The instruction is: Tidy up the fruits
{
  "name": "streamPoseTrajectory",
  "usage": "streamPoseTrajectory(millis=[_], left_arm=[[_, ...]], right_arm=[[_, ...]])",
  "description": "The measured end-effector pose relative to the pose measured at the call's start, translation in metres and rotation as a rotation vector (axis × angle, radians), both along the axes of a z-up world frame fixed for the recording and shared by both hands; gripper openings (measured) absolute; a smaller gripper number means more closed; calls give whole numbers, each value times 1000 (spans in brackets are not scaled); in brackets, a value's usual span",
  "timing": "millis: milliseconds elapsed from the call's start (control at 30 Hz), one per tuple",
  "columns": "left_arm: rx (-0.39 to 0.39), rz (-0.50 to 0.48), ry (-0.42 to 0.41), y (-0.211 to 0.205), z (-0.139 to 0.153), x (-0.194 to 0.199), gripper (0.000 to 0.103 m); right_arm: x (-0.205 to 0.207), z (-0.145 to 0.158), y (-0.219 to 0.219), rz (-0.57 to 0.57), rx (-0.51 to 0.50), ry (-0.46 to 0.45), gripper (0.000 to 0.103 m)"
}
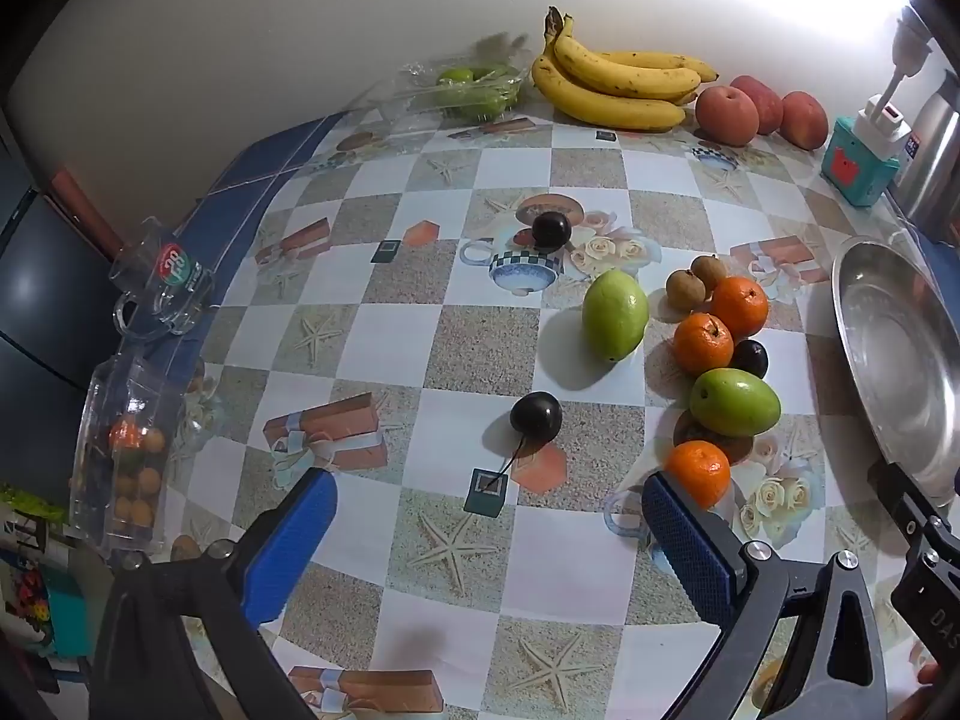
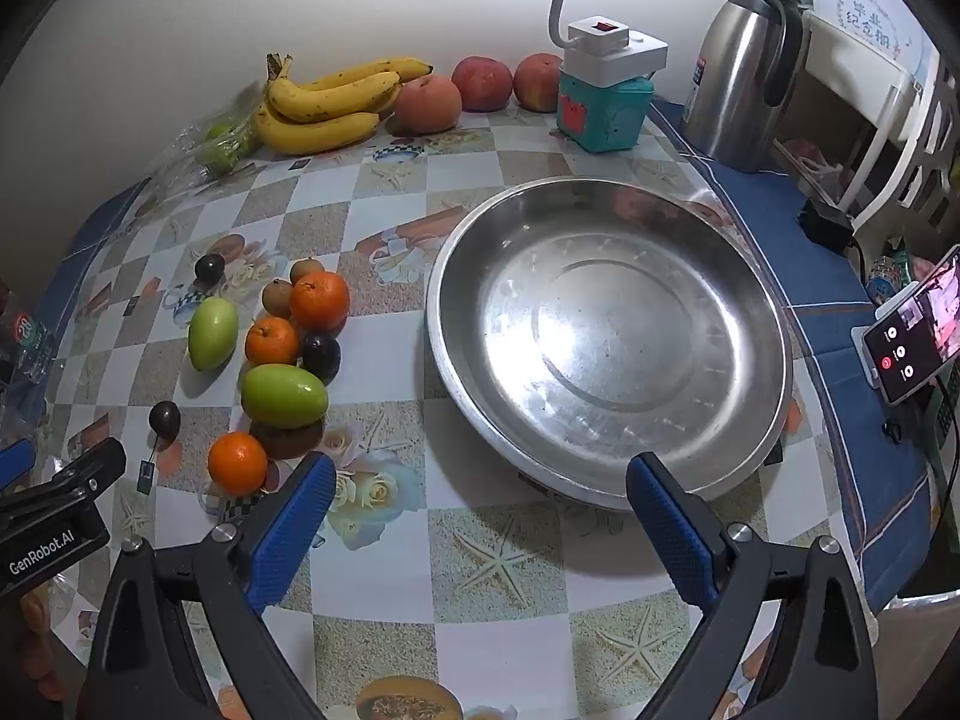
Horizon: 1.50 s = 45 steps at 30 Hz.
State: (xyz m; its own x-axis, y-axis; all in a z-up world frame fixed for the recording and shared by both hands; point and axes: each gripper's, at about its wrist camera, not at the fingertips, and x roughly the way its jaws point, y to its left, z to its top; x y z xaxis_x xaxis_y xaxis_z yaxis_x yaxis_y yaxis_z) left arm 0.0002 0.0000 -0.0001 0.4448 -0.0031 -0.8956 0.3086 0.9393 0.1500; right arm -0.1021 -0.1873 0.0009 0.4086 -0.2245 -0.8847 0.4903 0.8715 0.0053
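Observation:
Loose fruit lies on the patterned tablecloth: a dark plum (image 1: 536, 415) with a stem, a second plum (image 1: 551, 229), two green mangoes (image 1: 615, 315) (image 1: 734, 402), several oranges (image 1: 698, 473) (image 2: 237, 462), and small brown fruits (image 1: 681, 288). An empty steel basin (image 2: 606, 336) stands to their right. My left gripper (image 1: 489, 510) hovers open over the cloth just in front of the stemmed plum, its right finger beside the nearest orange. My right gripper (image 2: 480, 489) is open in front of the basin's near rim, nothing between its fingers.
Bananas (image 1: 612, 81), red apples (image 1: 726, 114) and bagged green fruit (image 1: 474, 90) line the back wall. A teal box with a lamp (image 2: 603, 99), a steel jug (image 2: 744, 72) and a phone (image 2: 912, 336) stand right. Glass mugs (image 1: 159, 288) and a clear fruit container (image 1: 123, 450) sit at the left edge.

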Motion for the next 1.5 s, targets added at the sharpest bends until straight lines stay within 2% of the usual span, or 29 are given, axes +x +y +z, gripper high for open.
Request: streamPoseTrajectory(millis=[1500], left_arm=[[15, 4, -3, 0, -3, 0, 103]], right_arm=[[-2, 2, -1, 13, 14, -19, 98]])
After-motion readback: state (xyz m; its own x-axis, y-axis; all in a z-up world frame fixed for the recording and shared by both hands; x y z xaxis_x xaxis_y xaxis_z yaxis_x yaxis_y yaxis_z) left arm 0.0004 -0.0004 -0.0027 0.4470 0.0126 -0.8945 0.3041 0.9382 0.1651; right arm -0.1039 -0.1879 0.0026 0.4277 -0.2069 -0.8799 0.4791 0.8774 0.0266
